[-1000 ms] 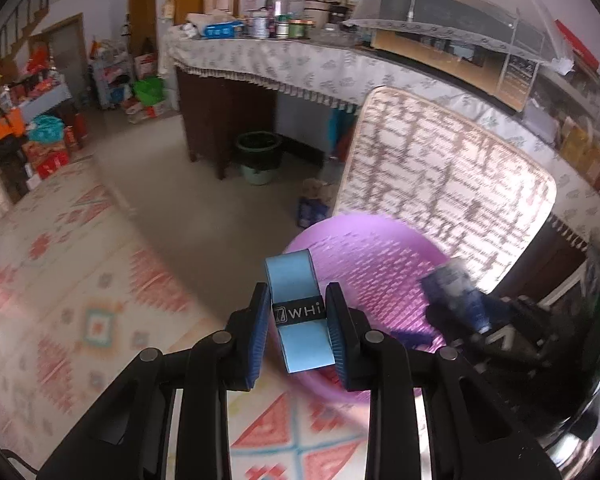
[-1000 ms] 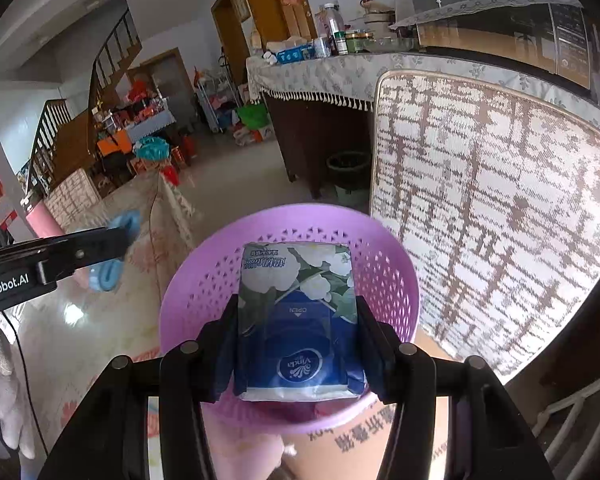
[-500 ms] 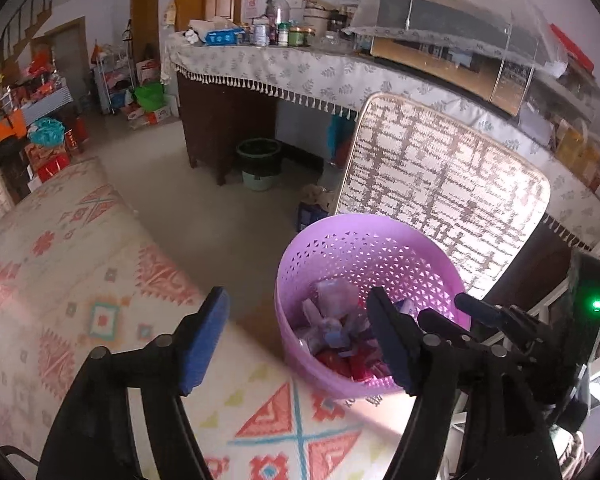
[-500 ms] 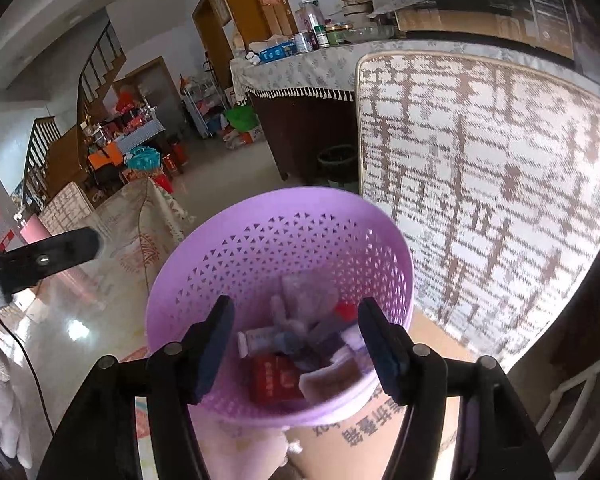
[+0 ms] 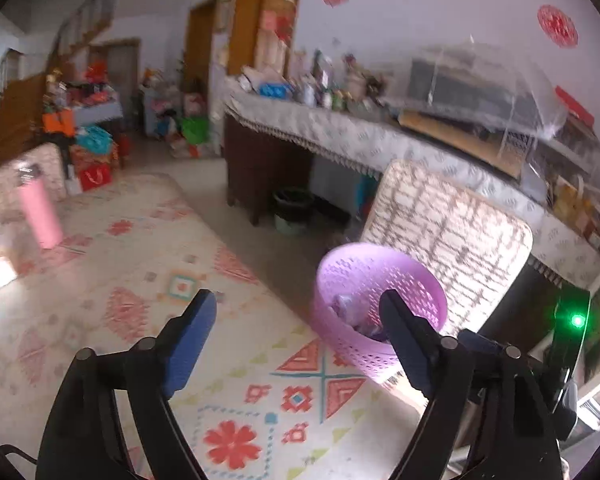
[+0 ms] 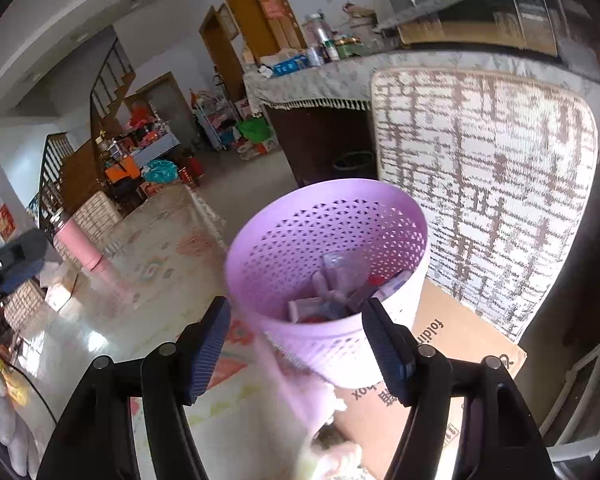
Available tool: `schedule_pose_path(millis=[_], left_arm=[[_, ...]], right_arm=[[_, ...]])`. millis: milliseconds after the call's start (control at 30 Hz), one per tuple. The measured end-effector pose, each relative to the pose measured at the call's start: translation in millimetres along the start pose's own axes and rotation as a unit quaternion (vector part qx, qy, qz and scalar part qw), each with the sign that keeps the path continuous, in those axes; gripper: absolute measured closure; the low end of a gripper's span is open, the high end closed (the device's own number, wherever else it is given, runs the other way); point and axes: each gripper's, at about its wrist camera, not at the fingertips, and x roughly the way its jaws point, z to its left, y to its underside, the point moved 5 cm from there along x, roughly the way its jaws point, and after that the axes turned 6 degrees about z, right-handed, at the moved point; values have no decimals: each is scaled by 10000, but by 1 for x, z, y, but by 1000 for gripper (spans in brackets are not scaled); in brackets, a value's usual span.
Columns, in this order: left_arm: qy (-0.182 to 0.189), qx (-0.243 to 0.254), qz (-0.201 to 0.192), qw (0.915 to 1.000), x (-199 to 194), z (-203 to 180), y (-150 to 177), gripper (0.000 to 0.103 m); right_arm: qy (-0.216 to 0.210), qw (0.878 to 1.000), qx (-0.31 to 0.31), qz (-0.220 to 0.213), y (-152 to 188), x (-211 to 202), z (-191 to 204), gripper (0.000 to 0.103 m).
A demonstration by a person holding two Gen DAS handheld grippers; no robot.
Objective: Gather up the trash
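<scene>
With both drops judged done, pull clear of the basket (image 6: 328, 264) and go looking for more trash. Left gripper (image 5: 296, 340): jaws wide and opening, nothing between them, only patterned cloth (image 5: 148, 288) behind. Right gripper (image 6: 296, 340): jaws opening too, empty, framing the near wall of the basket without touching it. Trash (image 6: 340, 288) lies heaped at the basket bottom, wrappers and packets, too jumbled to name singly. Basket stands at the cloth's edge, partly on a cardboard box (image 6: 452, 344), just in front of the chair back (image 6: 484, 192).

To do it well: lift first, then swing, so neither pad clips the rim and tips the light basket off its perch. Keep the jaws parted, ready for the next piece.

Room to move: open cloth to the left, bare apart from a pink bottle (image 5: 40, 216) standing well off. Tight to the right, with chair back and dark frame close behind the basket. In the left view the right gripper sits just beside the left one's right finger (image 5: 404, 344); separate them sideways before turning.
</scene>
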Motion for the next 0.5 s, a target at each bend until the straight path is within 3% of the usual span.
schedule_pose_path(millis=[133, 300, 367, 500], left_arm=[[-455, -78, -586, 9972, -51, 17, 10, 6], [-952, -238, -966, 9905, -99, 40, 25, 4], [-1185, -356, -1129, 9859, -118, 51, 34, 3], [-1808, -555, -1732, 9666, -157, 67, 58, 3]], right_arm=[[104, 9994, -308, -104, 14, -17, 24, 28], [65, 9988, -442, -182, 30, -36, 44, 27], [63, 9985, -509, -210, 39, -42, 51, 27], [72, 9971, -723, -236, 56, -53, 68, 26]])
